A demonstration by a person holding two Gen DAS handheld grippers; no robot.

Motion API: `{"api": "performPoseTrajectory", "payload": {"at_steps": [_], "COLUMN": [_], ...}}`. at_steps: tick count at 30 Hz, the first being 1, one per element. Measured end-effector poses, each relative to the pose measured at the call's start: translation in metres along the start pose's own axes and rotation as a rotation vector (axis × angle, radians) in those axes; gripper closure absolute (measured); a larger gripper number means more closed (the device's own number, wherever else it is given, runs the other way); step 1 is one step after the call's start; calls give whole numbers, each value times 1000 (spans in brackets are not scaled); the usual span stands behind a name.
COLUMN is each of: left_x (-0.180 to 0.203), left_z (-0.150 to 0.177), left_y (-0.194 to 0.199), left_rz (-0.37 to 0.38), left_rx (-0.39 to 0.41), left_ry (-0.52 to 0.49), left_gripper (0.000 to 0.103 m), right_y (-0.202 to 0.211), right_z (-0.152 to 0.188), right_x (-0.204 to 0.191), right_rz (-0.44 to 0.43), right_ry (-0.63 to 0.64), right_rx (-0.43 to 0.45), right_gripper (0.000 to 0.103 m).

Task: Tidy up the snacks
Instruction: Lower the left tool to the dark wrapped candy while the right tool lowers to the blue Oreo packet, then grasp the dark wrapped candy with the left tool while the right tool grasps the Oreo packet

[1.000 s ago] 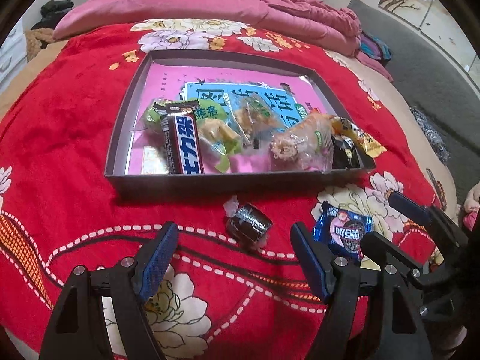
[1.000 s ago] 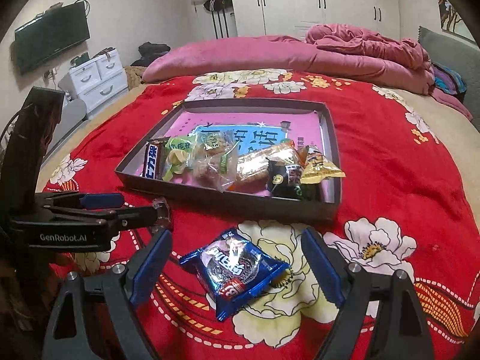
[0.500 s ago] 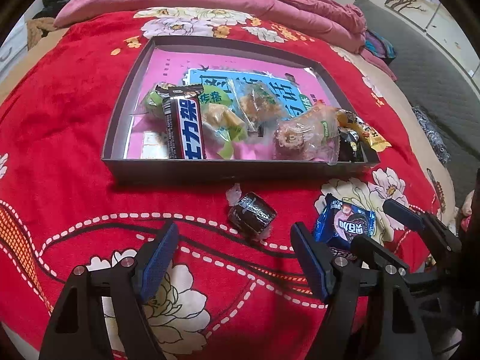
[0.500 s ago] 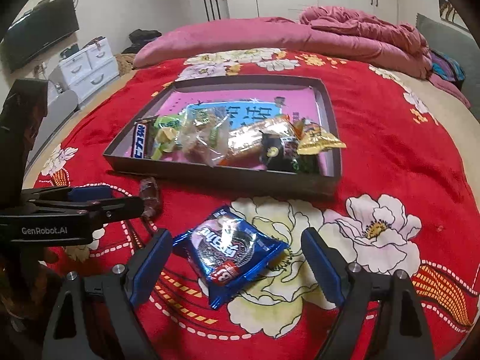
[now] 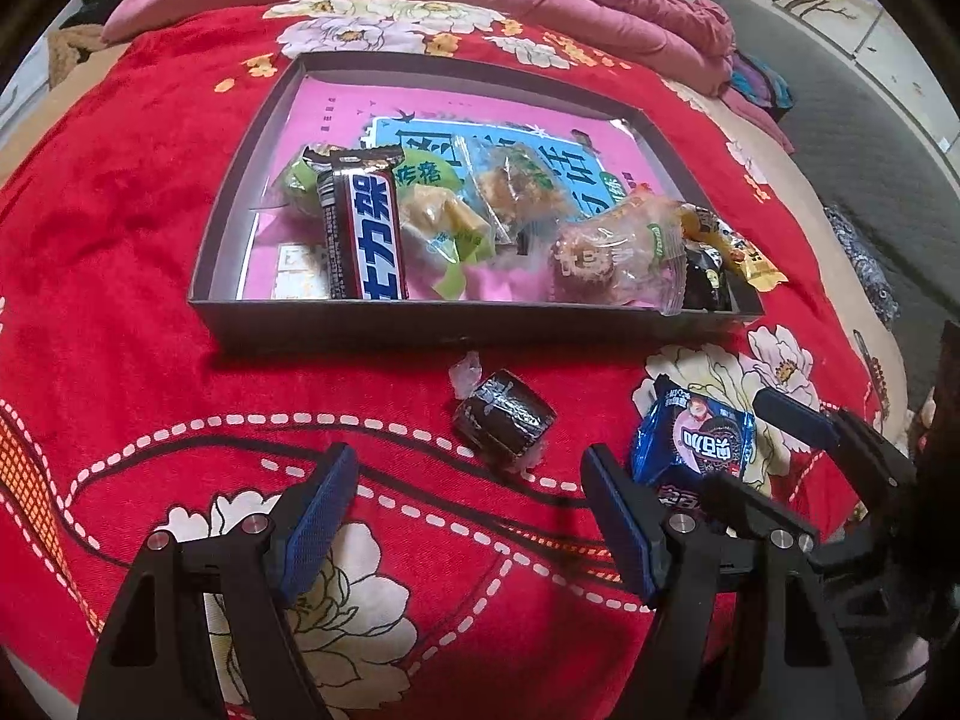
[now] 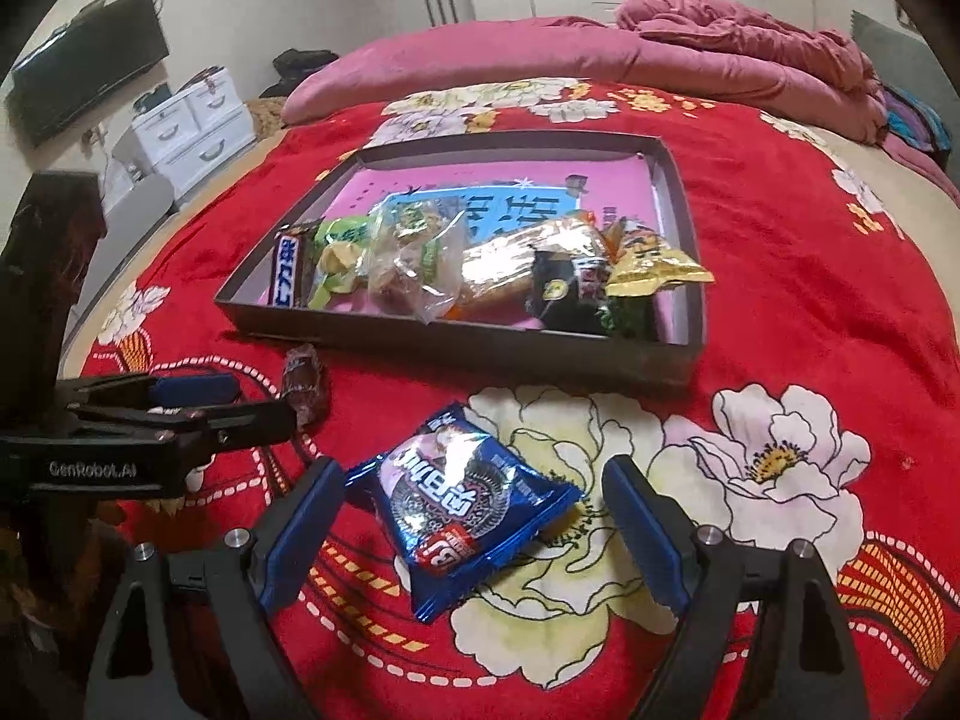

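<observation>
The left gripper (image 5: 468, 516) points steeply down at the red bedspread (image 5: 120, 240), fingers spread and empty; the dark wrapped candy (image 5: 503, 421) lies just beyond and between their tips. The right gripper (image 6: 474, 531) tilts down likewise, fingers spread on either side of the blue cookie packet (image 6: 465, 495) without touching it. Farther off, the grey tray (image 6: 456, 339) holds several wrapped snacks.

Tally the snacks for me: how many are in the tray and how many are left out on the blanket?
In the tray: 7 that I can make out, though they overlap
On the blanket: 2, the dark wrapped cake and the blue cookie packet
Total: 9
</observation>
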State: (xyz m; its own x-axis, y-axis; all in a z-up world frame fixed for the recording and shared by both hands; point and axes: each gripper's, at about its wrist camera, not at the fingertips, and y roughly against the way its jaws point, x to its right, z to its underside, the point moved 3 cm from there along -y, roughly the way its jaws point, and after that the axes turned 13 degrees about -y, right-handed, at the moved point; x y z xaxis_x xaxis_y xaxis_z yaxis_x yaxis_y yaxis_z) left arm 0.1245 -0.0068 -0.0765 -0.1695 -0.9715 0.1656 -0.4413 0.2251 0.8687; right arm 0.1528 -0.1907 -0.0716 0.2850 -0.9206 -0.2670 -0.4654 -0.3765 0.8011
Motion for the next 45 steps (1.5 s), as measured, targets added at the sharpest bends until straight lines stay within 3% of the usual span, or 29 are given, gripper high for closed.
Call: {"api": "performPoseTrajectory", "payload": {"at_steps": [12, 21, 23, 25, 28, 32, 36, 38, 42, 45], "left_x": [1, 2, 2, 3, 5, 10, 17, 20, 23, 23], "left_z": [-1, -3, -3, -5, -7, -9, -10, -10, -11, -12], "left_y": [-7, -11, -13, -14, -17, -20, -23, -25, -24, -23], "left_rz": [-1, 0, 0, 1, 5, 0, -25, -33, -34, -24], "left_rx": [-18, -26, -30, -30, -27, -29, -35, -39, -31, -23], "left_ry": [-2, -2, -1, 0, -2, -27, -60, -77, -97, -97], "left_gripper": [25, 25, 25, 25, 25, 25, 43, 46, 63, 66], "right_y": [-25, -44, -44, -42, -41, -33, -20, -14, -5, 2], "right_z": [6, 5, 5, 6, 7, 2, -3, -3, -2, -2], "right_x": [-16, -13, -13, -15, -16, -8, -2, -3, -10, -17], "right_rz": [114, 86, 66, 37, 43, 2, -68, -89, -117, -126], "right_ry": [209, 242, 233, 236, 235, 141, 54, 34, 28, 33], "right_rx": [-47, -102, -107, -108, -108, -106, -83, -70, -44, -18], "right_gripper": [15, 16, 23, 39, 43, 49, 50, 50, 50, 50]}}
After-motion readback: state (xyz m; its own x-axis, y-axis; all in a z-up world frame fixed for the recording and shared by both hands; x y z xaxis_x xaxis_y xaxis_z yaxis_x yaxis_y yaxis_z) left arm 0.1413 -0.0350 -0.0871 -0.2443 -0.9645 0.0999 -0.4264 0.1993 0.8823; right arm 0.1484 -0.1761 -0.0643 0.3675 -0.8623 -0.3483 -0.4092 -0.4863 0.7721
